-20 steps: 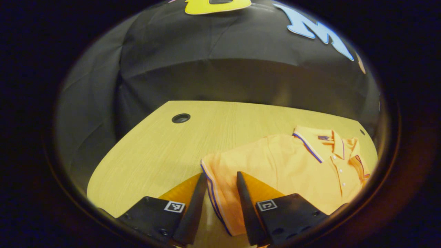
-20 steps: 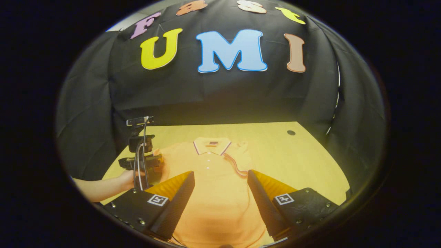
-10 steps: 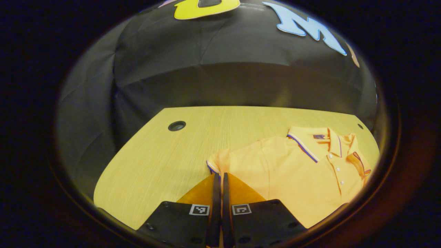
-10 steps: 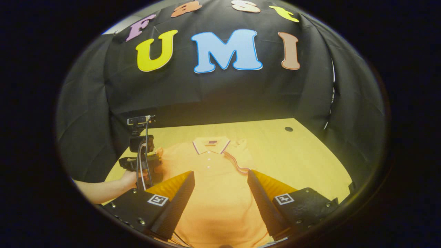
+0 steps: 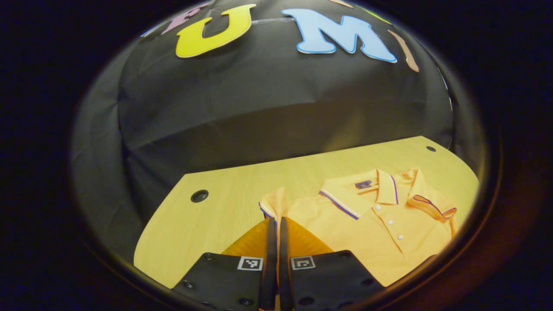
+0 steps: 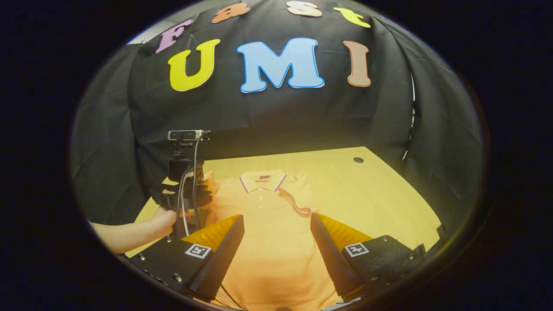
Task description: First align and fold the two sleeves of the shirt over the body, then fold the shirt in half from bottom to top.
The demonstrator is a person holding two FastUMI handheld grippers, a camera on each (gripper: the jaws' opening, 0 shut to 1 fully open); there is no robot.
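Left sleeve fold in progress; bottom-to-top fold not yet done.

The orange short-sleeved polo shirt (image 6: pixel 268 242) is lying face up on the pale wooden table (image 5: pixel 207 220), collar toward the booth wall. The left gripper (image 5: pixel 274 224) is pinching the striped cuff of the shirt's left sleeve (image 5: pixel 270 207), fingers closed on it. The right gripper (image 6: pixel 276 229) is hovering over the shirt body with its fingers spread, holding nothing. The right sleeve (image 6: pixel 298 196) is lying folded across the chest. Judgement: fabric is light, limp and prone to bunching; the cuff edge is the firmest hold.
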